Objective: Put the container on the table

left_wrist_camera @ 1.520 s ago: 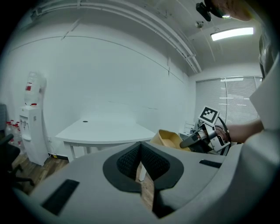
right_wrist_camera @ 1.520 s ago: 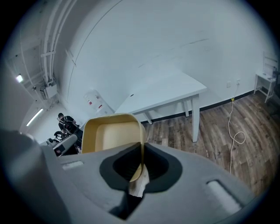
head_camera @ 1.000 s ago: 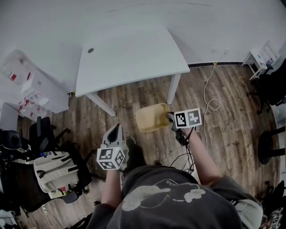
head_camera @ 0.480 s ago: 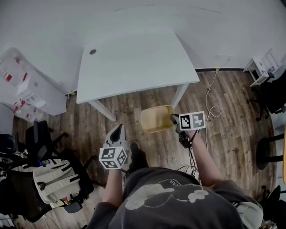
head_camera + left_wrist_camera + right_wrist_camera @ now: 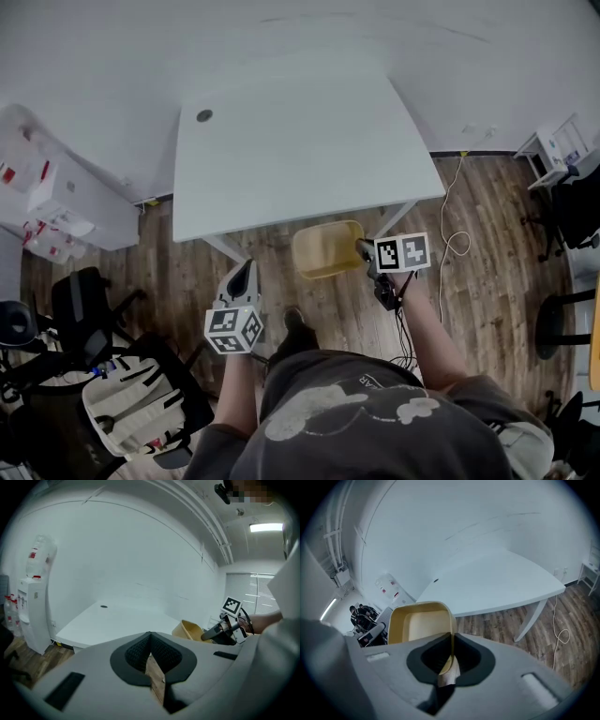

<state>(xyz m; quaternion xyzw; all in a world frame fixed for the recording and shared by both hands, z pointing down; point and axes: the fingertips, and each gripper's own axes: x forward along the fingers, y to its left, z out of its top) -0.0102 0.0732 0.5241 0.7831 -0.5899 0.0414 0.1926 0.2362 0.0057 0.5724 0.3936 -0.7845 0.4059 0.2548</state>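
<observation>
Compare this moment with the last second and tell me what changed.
The person has stepped toward the table, bringing the container, clamped by its rim in the right gripper, from over open floor up to the table's near edge. It is not set down yet. Unchanged: that grip, and the left gripper, jaws together on nothing, held low in front.

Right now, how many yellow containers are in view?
1. The container is clamped by its rim in the right gripper, in the air, not yet on the table. No other shows.
</observation>
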